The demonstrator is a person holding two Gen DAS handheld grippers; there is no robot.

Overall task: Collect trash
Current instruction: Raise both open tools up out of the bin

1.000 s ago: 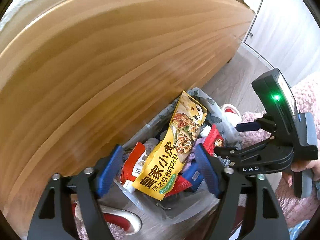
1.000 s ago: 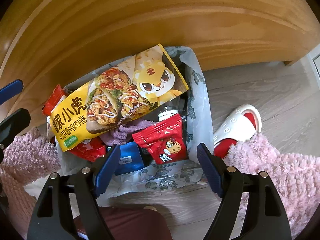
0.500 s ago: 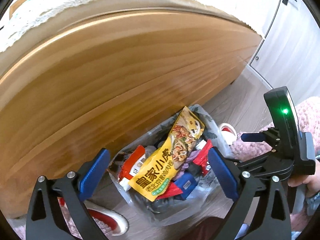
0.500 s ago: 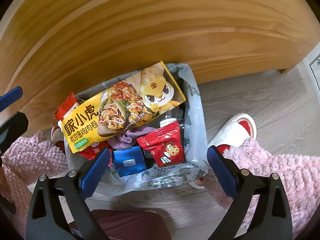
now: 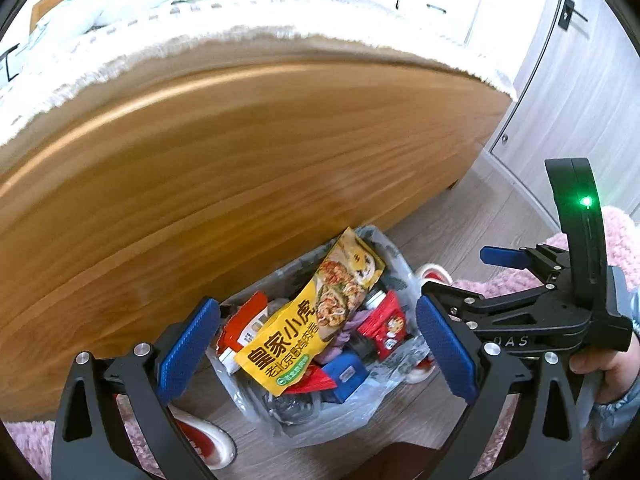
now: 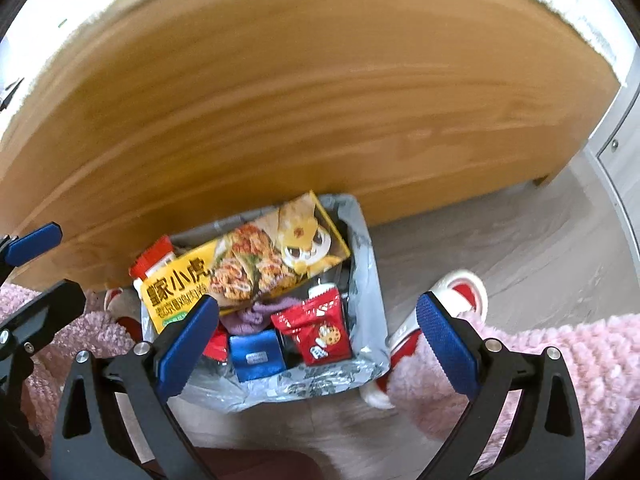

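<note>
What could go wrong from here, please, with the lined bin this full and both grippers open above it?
1. The long yellow snack wrapper lies across the top of the heap, one end past the rim of the grey plastic-lined bin; it may slide out.
2. The small red cookie packet sits loose on top and could spill if the liner is pulled.
3. The left gripper and right gripper hold nothing, and a red-and-white slipper beside the bin could snag.

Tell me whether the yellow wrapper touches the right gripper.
Apart. In the left wrist view the right gripper hangs open beside the bin, with clear space between its fingers and the yellow wrapper lying on the trash.
</note>
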